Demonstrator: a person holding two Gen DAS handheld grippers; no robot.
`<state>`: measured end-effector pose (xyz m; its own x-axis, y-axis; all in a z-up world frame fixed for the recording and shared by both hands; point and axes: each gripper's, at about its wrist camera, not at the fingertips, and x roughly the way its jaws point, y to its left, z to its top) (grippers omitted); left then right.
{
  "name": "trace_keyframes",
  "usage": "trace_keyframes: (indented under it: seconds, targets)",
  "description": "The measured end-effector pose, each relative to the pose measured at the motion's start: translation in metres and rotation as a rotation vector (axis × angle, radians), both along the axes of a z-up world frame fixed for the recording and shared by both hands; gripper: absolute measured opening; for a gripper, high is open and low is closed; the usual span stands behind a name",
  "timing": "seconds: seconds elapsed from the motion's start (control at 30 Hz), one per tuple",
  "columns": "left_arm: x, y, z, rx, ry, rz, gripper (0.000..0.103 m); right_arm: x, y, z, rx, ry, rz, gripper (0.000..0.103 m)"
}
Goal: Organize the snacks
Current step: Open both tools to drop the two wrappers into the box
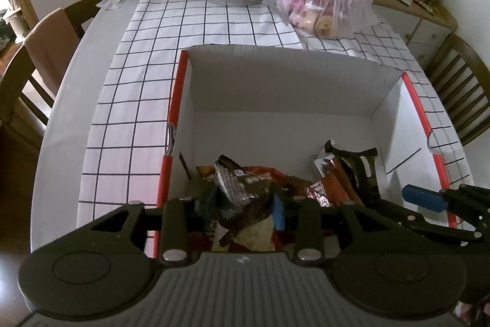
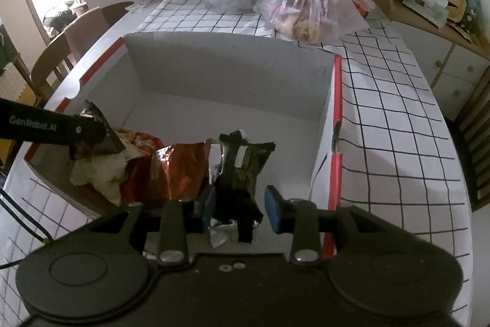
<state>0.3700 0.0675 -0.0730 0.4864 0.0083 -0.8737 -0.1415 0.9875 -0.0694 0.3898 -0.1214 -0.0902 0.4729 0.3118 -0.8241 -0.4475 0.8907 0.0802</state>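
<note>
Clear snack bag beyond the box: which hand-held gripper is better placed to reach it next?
Right, probably. The clear snack bag lies past the box's far right corner, on the right hand-held gripper's side; the left hand-held gripper sits over the box's left end.

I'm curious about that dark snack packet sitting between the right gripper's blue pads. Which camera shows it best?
The right wrist view: the dark packet stands central between the pads, nearly whole. In the left wrist view it shows only partly, at the right of the box, behind an orange wrapper.
</note>
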Motion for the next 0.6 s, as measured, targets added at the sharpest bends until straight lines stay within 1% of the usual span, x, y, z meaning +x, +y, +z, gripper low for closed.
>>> trace_keyframes:
  seconds: [0.07,0.1,0.27,0.37,0.6]
  targets:
    - [-0.004,0.0,0.003,-0.005,-0.018,0.002,0.051,-0.003,-0.004,0.003,0.015,-0.002,-0.007,0.04]
    - [-0.006,0.0,0.005,-0.006,-0.026,0.002,0.053,-0.004,-0.005,0.005,0.022,-0.003,-0.009,0.041]
    - [-0.017,-0.002,0.015,-0.012,-0.048,0.003,0.054,-0.013,-0.012,0.015,0.045,-0.015,-0.017,0.043]
    - [-0.026,-0.003,0.023,-0.017,-0.07,-0.006,0.057,-0.019,-0.014,0.022,0.059,-0.029,-0.019,0.045]
    - [-0.05,-0.01,0.04,-0.007,-0.118,-0.023,0.059,-0.037,-0.018,0.039,0.084,-0.06,-0.027,0.049]
